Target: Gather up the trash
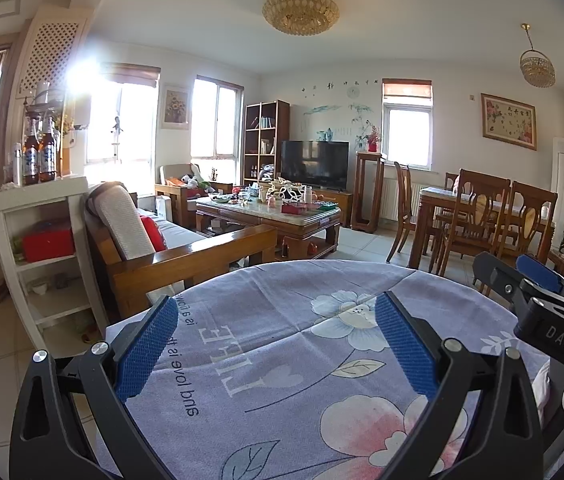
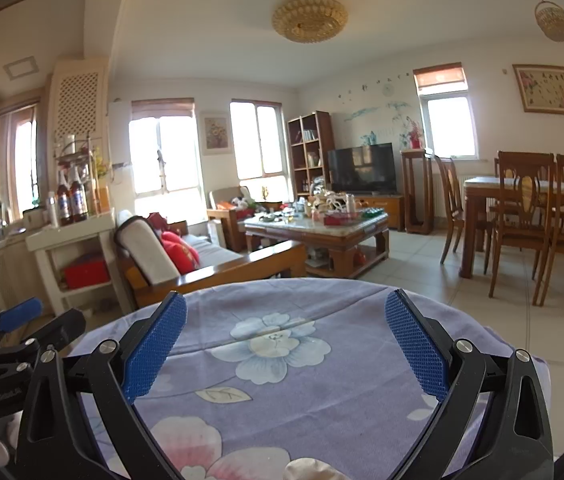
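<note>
Both grippers hover side by side over a round table covered by a lavender floral cloth [image 1: 282, 360], nothing held. Left gripper [image 1: 277, 344]: jaws spread wide, blue pads [image 1: 145, 348] well apart, only cloth between them. Right gripper [image 2: 286, 344]: jaws also spread, blue pads [image 2: 418, 352] apart, empty. In the left wrist view the right gripper shows at 3 o'clock; in the right wrist view the left gripper shows at 9 o'clock. Cloth has printed flowers and text, a crease running across it. No loose trash can be made out on the cloth near the grippers; a pale rounded thing [image 2: 314, 470] sits at the 6 o'clock edge of the right wrist view, cannot tell what it is. Cluttered stuff lies far off on the coffee table [image 1: 269, 216] at about 12 o'clock, too small to tell which bits are trash. Wooden sofa [image 1: 185, 252] with white cushion at 10 o'clock, just beyond the table edge. White shelf [image 1: 37, 240] with brown bottles [image 1: 39, 152] on top at 9 o'clock. TV [image 1: 314, 164] at 12 o'clock. Dining table with wooden chairs [image 1: 482, 216] at 2 o'clock. Tiled floor [image 2: 542, 340] at 3 o'clock.
</note>
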